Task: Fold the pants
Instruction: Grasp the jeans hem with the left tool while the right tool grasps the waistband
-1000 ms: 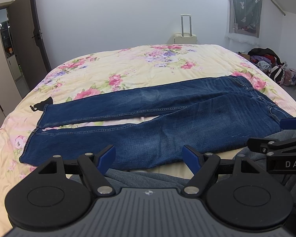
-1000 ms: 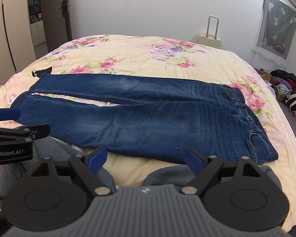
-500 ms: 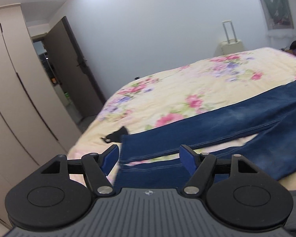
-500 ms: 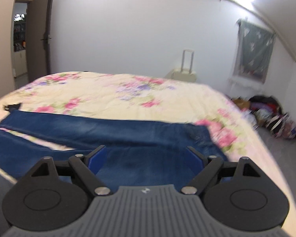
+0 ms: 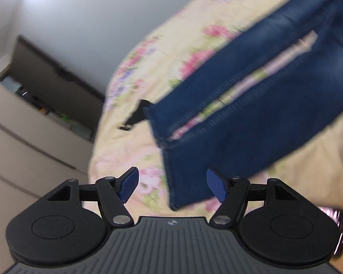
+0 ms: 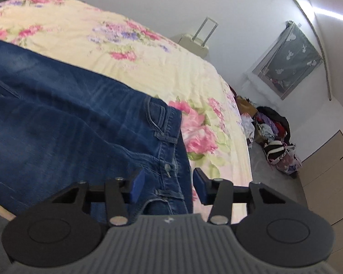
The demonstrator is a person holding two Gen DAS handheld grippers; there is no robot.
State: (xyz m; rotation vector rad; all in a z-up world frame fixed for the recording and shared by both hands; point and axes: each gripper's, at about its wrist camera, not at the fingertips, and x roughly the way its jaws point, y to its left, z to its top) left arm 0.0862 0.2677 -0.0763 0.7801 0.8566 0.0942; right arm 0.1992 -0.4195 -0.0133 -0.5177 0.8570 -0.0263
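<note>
The left wrist view is blurred; the jeans (image 5: pixel 251 123) run past its right edge. A small black thing (image 5: pixel 137 116) beside the hem is unclear.

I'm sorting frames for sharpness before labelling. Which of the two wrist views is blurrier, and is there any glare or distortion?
Left wrist view: heavy motion smear across the jeans and floral bedspread, with only the left claw crisp and a blown-out light patch top left. Right wrist view: jeans mostly sharp, slightly soft at the far left; a ceiling light strip glares; fisheye curves the walls.
</note>
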